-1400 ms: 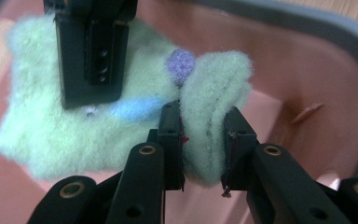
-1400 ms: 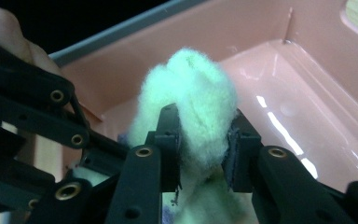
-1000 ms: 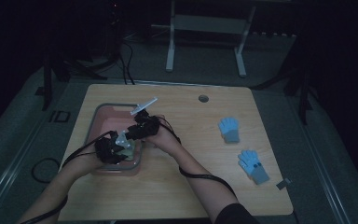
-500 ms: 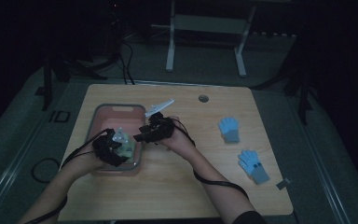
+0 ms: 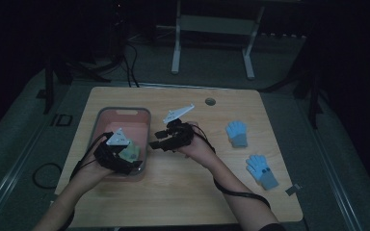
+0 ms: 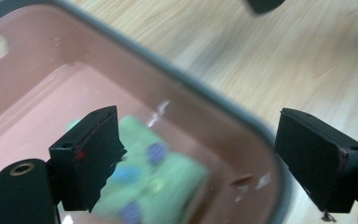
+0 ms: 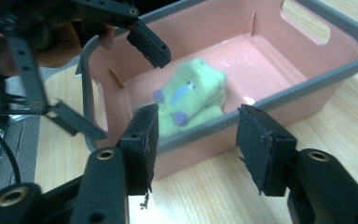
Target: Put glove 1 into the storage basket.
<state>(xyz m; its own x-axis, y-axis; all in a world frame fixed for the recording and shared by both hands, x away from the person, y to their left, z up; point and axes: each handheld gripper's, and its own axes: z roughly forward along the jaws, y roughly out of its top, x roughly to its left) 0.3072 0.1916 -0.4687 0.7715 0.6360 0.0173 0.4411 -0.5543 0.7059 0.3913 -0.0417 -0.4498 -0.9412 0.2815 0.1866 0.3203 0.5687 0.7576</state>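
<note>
Worktop (image 5: 183, 187) of pale wood carries everything you are handling. At its left stands a pink bin (image 5: 107, 118) with a grey rim, and inside it lies a green glove (image 5: 131, 151) with blue and purple dots — loose on the bin floor, touched by neither claw. Your left claw (image 5: 134, 166) hangs over the bin's near right corner; in the left gripper view its jaws stand wide apart, one above the glove (image 6: 149, 179) and the other out past the rim (image 6: 223, 100), holding nothing. Just right of the bin, your right claw (image 5: 155, 142) is off the worktop and points back toward the bin; the right gripper view shows its jaws wide too, empty, with the glove (image 7: 191, 95) beyond the bin wall (image 7: 279, 100). Farther right lie two blue gloves (image 5: 237, 134) — one nearer you (image 5: 262, 171) — well apart from both claws.
</note>
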